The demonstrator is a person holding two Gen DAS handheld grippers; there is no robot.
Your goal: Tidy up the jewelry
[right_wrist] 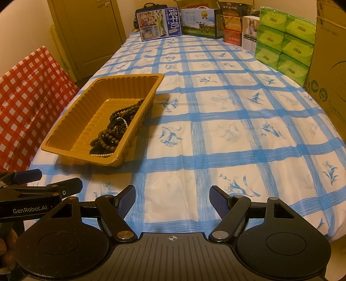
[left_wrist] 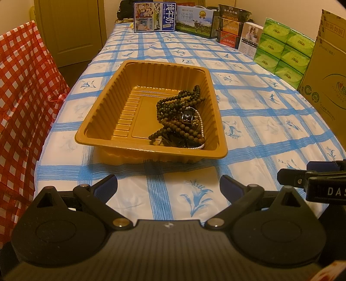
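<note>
A tan plastic tray [left_wrist: 101,121] stands on the blue-checked tablecloth. Its right half holds a pile of jewelry: dark bead strings [left_wrist: 179,101], a black wristwatch [left_wrist: 187,116] and a thin pearl chain [left_wrist: 202,125]. My left gripper [left_wrist: 168,186] is open and empty, just in front of the tray's near rim. In the right wrist view the tray [right_wrist: 64,134] sits at the left with the bead pile [right_wrist: 116,129] inside. My right gripper [right_wrist: 172,202] is open and empty over bare cloth, to the right of the tray. The left gripper [right_wrist: 45,179] shows at that view's left edge.
Milk cartons [left_wrist: 154,17] and snack boxes [left_wrist: 229,32] line the far end of the table. Green tissue packs [left_wrist: 283,49] and a large cardboard box [left_wrist: 328,71] stand along the right side. A red checked cover [left_wrist: 23,97] hangs at the left.
</note>
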